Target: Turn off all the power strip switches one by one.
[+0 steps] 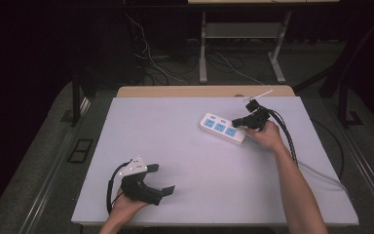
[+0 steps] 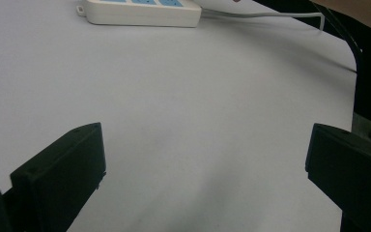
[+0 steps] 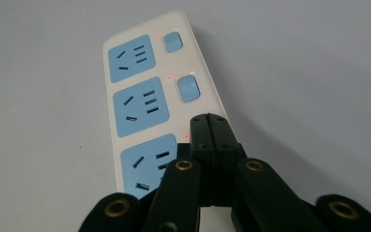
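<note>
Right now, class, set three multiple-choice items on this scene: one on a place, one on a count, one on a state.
1. Where does the power strip lie on the table?
A. near the left gripper
B. far right part
C. front edge

2. How many blue sockets does it have?
A. two
B. three
C. five

3. How do the right gripper's jaws stand?
A. shut
B. wide open
C. clamped on a cable

Answers: 1 B, the high view shows it by the right hand; 2 B, three show in a row; 3 A, the tips meet over the strip's nearest switch.
</note>
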`<action>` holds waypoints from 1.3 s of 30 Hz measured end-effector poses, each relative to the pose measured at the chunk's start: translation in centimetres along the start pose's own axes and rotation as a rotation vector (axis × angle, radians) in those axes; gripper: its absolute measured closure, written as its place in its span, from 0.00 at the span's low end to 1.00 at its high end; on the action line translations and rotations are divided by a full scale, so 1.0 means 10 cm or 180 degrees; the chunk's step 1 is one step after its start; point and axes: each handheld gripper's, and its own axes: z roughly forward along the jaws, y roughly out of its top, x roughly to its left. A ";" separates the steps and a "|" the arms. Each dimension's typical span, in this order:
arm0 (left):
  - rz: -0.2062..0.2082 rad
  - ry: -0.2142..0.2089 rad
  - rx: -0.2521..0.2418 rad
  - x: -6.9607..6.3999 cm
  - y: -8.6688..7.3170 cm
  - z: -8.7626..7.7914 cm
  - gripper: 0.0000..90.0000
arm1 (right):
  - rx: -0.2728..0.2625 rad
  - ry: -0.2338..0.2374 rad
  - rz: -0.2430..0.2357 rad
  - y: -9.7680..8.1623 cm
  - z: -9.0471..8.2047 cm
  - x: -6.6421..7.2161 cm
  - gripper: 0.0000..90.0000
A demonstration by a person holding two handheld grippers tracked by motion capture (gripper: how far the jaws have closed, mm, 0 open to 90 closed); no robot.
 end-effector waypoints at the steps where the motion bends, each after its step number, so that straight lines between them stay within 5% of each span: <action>1: 0.0003 -0.0001 0.0003 0.00 0.00 0.00 0.00 | -0.0019 0.0012 0.0009 -0.01 0.00 -0.01 1.00; 24: -0.0005 0.0002 0.0028 0.02 0.00 0.01 0.00 | 0.0000 0.0054 0.0023 0.01 0.00 -0.03 1.00; 39: -0.0010 0.0007 0.0020 0.02 0.00 0.00 0.00 | 0.0059 0.0025 -0.0085 0.12 -0.03 0.08 1.00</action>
